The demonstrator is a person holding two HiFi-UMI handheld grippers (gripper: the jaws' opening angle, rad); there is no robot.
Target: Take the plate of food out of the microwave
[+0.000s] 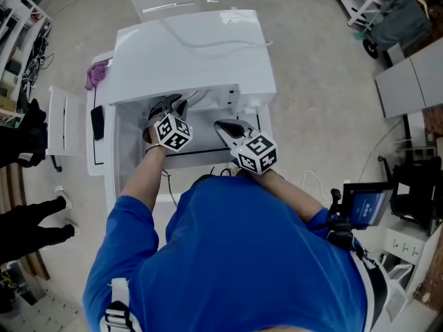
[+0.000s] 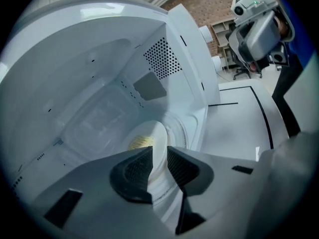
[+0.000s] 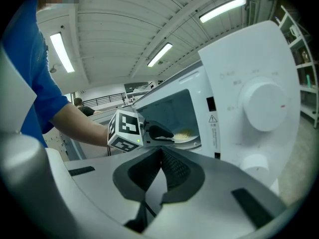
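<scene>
Now the left hand-held gripper (image 2: 158,166) pinches the plate (image 2: 153,133) rim inside the microwave (image 2: 89,68), with the food (image 2: 139,142) just beyond its jaws; the head view hides that. The right hand-held gripper (image 3: 160,166) sits closed and empty outside.

Only readable sign was a warning triangle with exclamation mark (image 3: 213,118) on the microwave (image 3: 249,63) front panel. Faint print around the dial (image 3: 262,106) was too small to read. Marker cube (image 3: 124,129) carried black-and-white square codes, no letters.

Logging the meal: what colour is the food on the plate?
Pale yellow food, best in left gripper view.
</scene>
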